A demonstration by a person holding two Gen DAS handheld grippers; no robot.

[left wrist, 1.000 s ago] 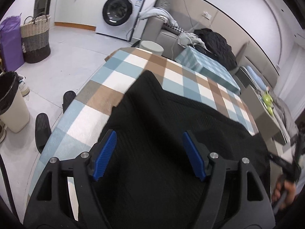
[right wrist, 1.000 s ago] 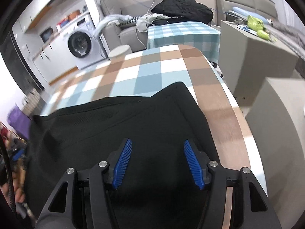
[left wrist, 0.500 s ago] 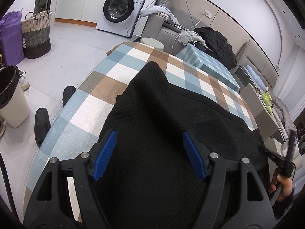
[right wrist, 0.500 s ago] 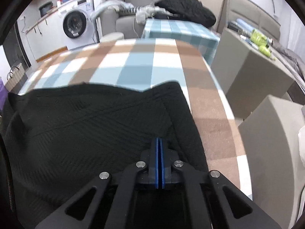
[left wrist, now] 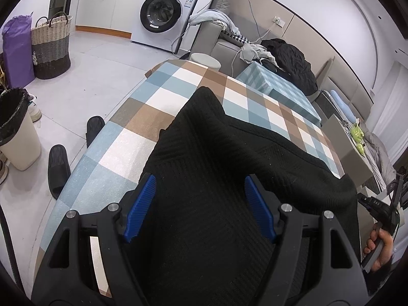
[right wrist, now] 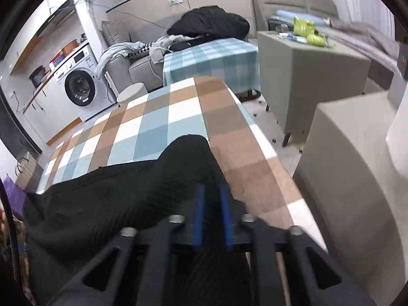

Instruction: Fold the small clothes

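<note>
Your black knit garment (left wrist: 209, 178) lies bunched on the checked table (left wrist: 142, 137), its far corner peaked. You are at the gathering step, before any real fold. Your left gripper (left wrist: 201, 204) hovers over the cloth, jaws well apart, clamping nothing. Your right gripper (right wrist: 212, 214) has jaws narrowly apart and opening, fabric between them. Next, I judge, you need a firm hold on both edges, then spread it flat
</note>
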